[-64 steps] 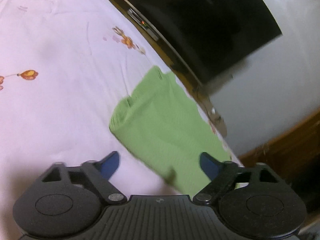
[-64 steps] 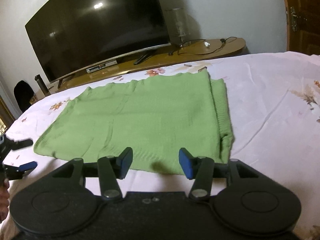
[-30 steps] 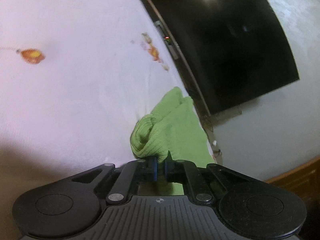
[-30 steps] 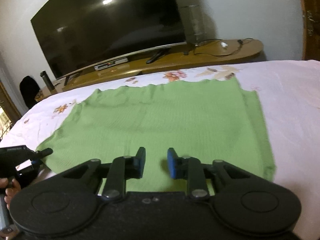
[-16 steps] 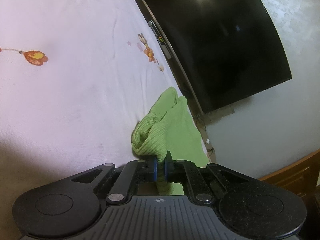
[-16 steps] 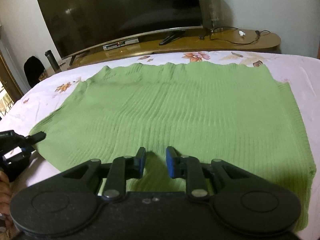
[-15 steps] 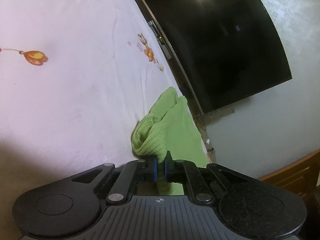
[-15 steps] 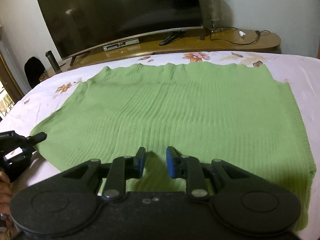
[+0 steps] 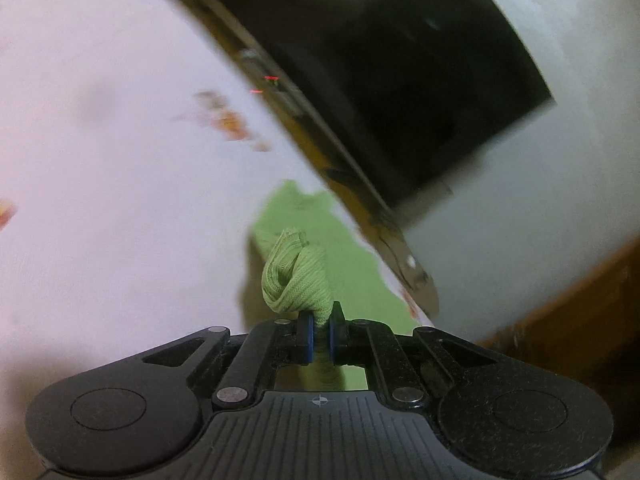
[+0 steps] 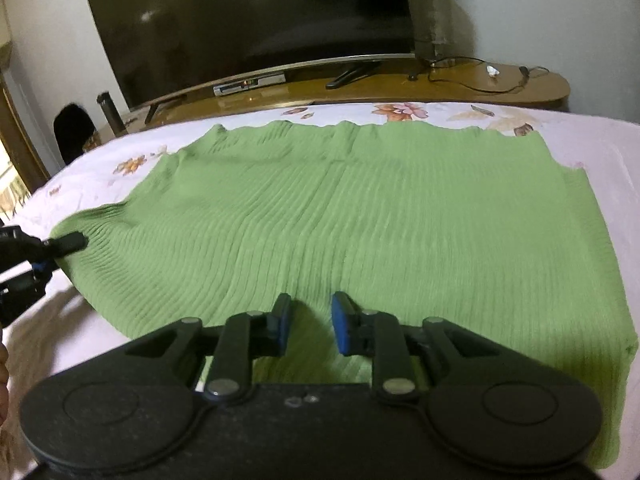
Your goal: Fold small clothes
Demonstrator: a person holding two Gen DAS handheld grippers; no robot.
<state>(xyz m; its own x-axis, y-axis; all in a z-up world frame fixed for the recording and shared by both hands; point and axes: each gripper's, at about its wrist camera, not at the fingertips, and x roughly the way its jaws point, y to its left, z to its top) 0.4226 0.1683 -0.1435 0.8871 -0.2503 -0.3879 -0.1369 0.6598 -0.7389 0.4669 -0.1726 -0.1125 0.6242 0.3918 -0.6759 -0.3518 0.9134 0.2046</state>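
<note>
Pale pink floral bedsheet (image 10: 600, 152) covers the bed, with a dark television (image 10: 248, 20) on a wooden stand (image 10: 460, 88) behind it. On the sheet lies a green ribbed garment (image 10: 360, 216), spread mostly flat. At its left corner the left gripper (image 9: 319, 334) is clenched on a bunched fold of the fabric, raised off the sheet. The right gripper (image 10: 310, 326) sits over the near edge, its blue pads (image 10: 340, 320) narrowly parted with cloth beneath them, not pinched.
</note>
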